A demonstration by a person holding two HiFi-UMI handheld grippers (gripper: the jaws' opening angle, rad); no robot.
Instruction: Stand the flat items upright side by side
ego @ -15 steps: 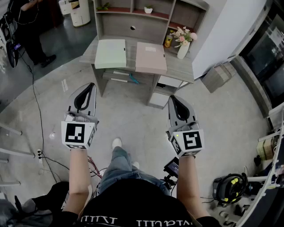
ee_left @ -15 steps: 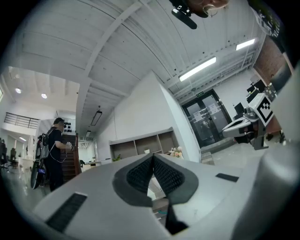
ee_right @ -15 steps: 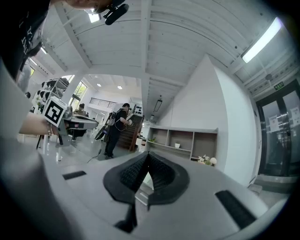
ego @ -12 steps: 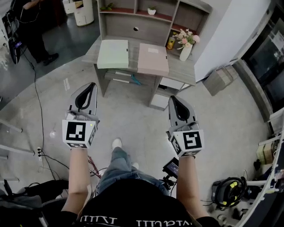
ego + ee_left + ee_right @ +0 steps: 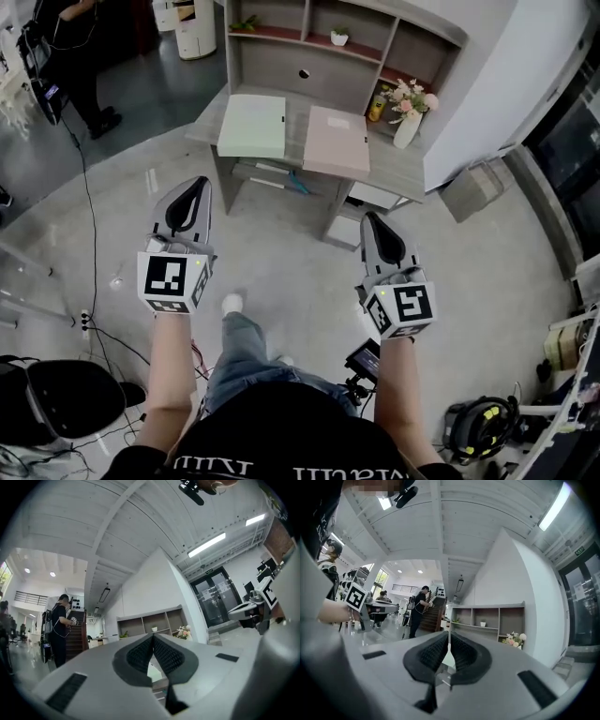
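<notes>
Two flat folders lie side by side on the grey desk [image 5: 394, 159]: a pale green one [image 5: 252, 126] on the left and a pink one [image 5: 337, 142] on the right. My left gripper [image 5: 198, 183] and right gripper [image 5: 368, 218] hang over the floor well short of the desk, both shut and holding nothing. In the left gripper view my left gripper [image 5: 153, 637] points at the shelf unit, jaw tips touching. The right gripper view has my right gripper [image 5: 449, 634] closed the same way, with a strip of the green folder showing behind the tips.
A shelf unit [image 5: 347, 47] rises at the back of the desk, holding small plants. A white vase of flowers [image 5: 408, 111] stands at the desk's right end. A cardboard box [image 5: 472, 186] sits on the floor to the right. A person [image 5: 66, 56] stands far left. Cables cross the floor.
The head view has shifted: desk and folders now sit slightly lower and further right in view. Both grippers remain shut at about the same spacing. A dark chair has entered at bottom left.
</notes>
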